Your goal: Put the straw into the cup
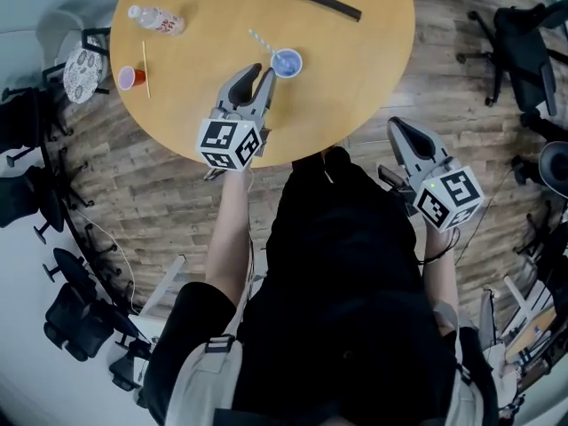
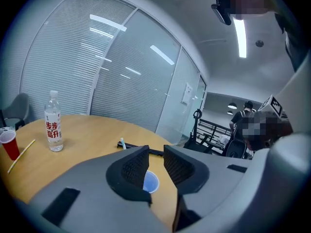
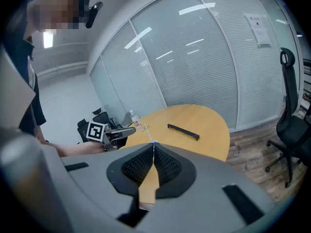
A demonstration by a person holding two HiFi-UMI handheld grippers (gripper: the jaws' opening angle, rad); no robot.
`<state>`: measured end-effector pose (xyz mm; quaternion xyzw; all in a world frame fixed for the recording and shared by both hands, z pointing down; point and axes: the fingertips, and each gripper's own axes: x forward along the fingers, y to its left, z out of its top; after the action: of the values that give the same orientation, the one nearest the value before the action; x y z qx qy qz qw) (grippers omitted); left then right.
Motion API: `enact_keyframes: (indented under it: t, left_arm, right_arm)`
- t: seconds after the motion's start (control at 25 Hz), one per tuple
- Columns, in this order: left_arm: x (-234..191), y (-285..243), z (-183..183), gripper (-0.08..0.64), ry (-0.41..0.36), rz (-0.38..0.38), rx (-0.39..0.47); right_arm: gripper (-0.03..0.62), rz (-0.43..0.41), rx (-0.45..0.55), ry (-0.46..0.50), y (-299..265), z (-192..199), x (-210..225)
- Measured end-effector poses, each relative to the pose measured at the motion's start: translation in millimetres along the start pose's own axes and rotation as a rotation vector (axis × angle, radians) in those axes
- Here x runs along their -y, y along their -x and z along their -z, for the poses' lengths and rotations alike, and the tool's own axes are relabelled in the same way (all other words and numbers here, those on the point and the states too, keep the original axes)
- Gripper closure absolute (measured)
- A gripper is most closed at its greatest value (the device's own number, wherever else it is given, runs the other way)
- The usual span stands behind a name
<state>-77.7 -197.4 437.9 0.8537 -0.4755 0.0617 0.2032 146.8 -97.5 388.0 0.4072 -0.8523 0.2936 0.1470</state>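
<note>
A blue cup (image 1: 287, 62) stands on the round wooden table (image 1: 355, 69), with a striped straw (image 1: 259, 40) leaning out of it toward the upper left. My left gripper (image 1: 259, 72) hovers just short of the cup, jaws apart and nothing between them. In the left gripper view the cup (image 2: 151, 182) shows through the gap of that gripper (image 2: 155, 152), and the straw's tip (image 2: 122, 142) pokes up behind the left jaw. My right gripper (image 1: 397, 125) is off the table's near edge, jaws closed and empty; its own view shows the tips (image 3: 153, 146) meeting.
A long black strip (image 1: 314, 0) lies at the table's far side. At the left stand a water bottle (image 1: 156, 19), a small red cup (image 1: 130, 78) and a thin yellow stick (image 1: 146, 68). Office chairs (image 1: 524, 51) ring the table.
</note>
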Motion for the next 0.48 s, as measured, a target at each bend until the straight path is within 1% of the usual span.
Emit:
enact_keyframes:
  t: [0.08,0.16,0.32,0.48]
  left_arm:
    - [16,8,-5,0.480,-0.003,-0.007,0.014]
    - [32,15,-6,0.493,-0.006,-0.011,0.024]
    - [53,32,-2,0.536,-0.019,-0.031,0.021]
    - [78,42,0,0.548,-0.028,-0.045,0.015]
  right_arm:
    - [0.574,-0.015,0.012,0.010,6,-3,8]
    - [0.574,-0.029,0.026,0.024,14,-6,15]
    - [0.574,-0.058,0.056,0.033,22,-7,19]
    - [0.574,-0.093,0.051,0.043,31,-3,27]
